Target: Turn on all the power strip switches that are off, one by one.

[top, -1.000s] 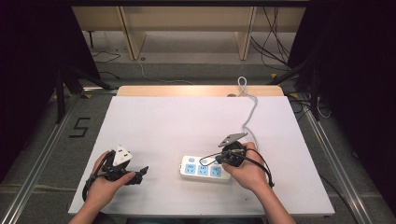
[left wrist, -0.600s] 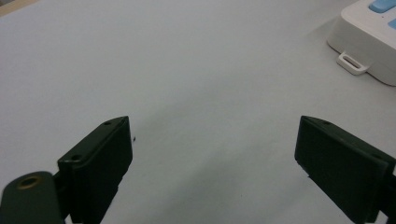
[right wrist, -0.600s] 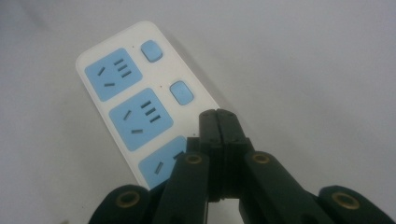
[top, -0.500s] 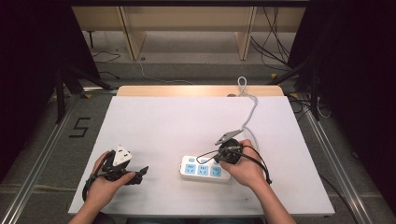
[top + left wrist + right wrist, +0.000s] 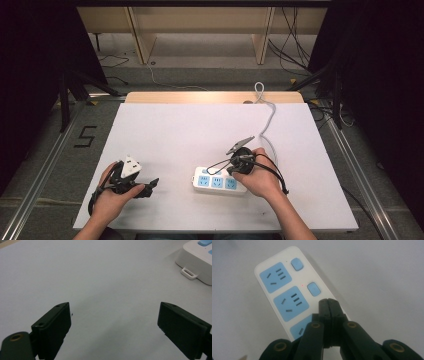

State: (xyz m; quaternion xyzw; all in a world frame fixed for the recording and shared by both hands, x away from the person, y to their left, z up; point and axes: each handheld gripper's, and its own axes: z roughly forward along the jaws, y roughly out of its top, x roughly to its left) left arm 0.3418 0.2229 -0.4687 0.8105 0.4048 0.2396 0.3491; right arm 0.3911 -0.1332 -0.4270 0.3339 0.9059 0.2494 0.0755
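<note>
A white power strip [image 5: 216,181] is lying near the front edge of the white table [image 5: 180,125], its grey cord [image 5: 266,117] running toward the far edge. The right gripper [image 5: 328,302] is hovering over the strip's third blue socket with its jaws pressed together, apparently touching nothing, beside two blue switches [image 5: 314,288]. The left gripper [image 5: 113,322] is resting well apart to the left, jaws spread wide over bare tabletop.
</note>
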